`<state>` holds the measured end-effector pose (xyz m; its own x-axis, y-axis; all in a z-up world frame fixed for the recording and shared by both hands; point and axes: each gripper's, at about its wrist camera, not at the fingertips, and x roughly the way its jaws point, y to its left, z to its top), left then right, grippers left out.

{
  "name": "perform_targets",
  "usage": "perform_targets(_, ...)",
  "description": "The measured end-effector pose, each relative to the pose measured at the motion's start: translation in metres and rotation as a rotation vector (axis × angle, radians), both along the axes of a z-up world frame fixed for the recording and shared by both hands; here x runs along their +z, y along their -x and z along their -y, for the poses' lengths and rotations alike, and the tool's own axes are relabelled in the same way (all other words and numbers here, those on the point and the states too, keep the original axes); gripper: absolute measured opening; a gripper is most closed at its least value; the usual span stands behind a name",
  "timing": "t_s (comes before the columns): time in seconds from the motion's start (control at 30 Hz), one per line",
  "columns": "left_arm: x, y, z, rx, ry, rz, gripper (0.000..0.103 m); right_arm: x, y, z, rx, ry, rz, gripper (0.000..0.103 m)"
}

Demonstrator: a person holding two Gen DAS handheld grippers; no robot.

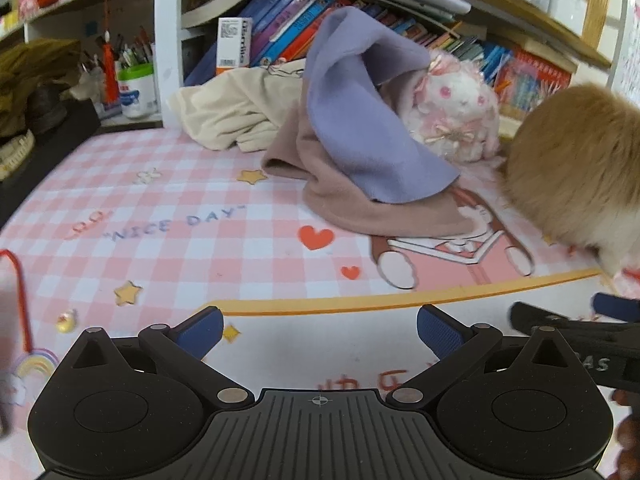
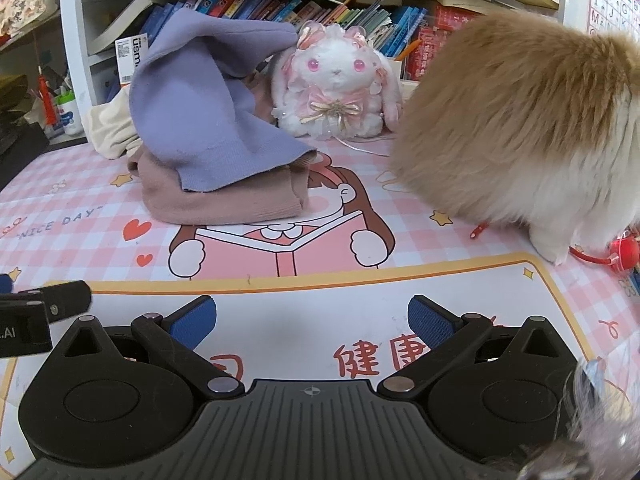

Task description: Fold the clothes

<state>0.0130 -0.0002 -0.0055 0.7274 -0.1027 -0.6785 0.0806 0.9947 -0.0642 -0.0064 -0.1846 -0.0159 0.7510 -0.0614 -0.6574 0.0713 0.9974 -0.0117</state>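
Clothes sit heaped at the back of the mat (image 2: 280, 312): a purple cloth (image 2: 192, 120) drapes in a tall peak over a mauve garment (image 2: 224, 204), and a cream garment (image 2: 108, 128) lies bunched behind them against the bookshelf (image 2: 280, 4). None of them looks folded yet, so the job appears to be at its start. The biggest risk is the furry animal (image 2: 520, 120), which stands on the mat just right of the pile and near the right gripper (image 2: 312, 316); if it steps onto the fabric, or is startled by an approaching tool, it could drag or pin the cloth. A plush rabbit (image 2: 336, 84) sits just behind the pile, touching or nearly touching the purple cloth, and pulling that cloth forward may topple it. The purple cloth overlaps the mauve one, so a low pinch could catch both layers and drag them together. A red cord (image 2: 588, 256) lies by the animal's feet and could snag. Both tools hover low over the mat's near edge, well apart from the pile: the right gripper has its fingers spread wide and empty, and the left gripper (image 1: 320, 328) likewise gapes wide with nothing between its pads.
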Motion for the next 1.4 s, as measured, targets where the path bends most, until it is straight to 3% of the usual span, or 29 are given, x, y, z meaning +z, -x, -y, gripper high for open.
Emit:
perform_targets(0.2, -0.004, -0.008, 0.003, -0.005, -0.017, -0.029, 0.103, 0.0, -0.002, 0.002, 0.012, -0.031, 0.006, 0.103)
perform_targets(0.43, -0.005, -0.008, 0.016, -0.033, -0.094, -0.039, 0.103, -0.002, -0.007, 0.007, 0.033, -0.058, -0.001, 0.103)
perform_targets(0.63, -0.005, -0.013, 0.018, -0.033, -0.052, -0.038, 0.103, -0.007, -0.015, 0.014, 0.038, -0.068, -0.02, 0.103)
perform_targets(0.73, -0.01, -0.019, 0.02, -0.003, -0.07, -0.058, 0.103, -0.008, -0.018, 0.02, 0.042, -0.081, -0.024, 0.103)
perform_targets(1.0, -0.009, -0.039, 0.034, 0.011, -0.081, -0.041, 0.103, -0.006, -0.035, 0.054, 0.035, -0.198, -0.033, 0.098)
perform_targets(1.13, -0.001, -0.06, 0.043, 0.023, -0.077, 0.021, 0.103, -0.005, -0.04, 0.068, 0.043, -0.225, -0.033, 0.078)
perform_targets(1.27, 0.011, -0.096, 0.051, 0.051, -0.105, 0.083, 0.103, -0.006, -0.037, 0.08, 0.063, -0.219, -0.045, 0.046)
perform_targets(1.4, 0.022, -0.136, 0.051, 0.107, -0.082, 0.124, 0.103, -0.006, -0.027, 0.092, 0.097, -0.24, -0.054, 0.04)
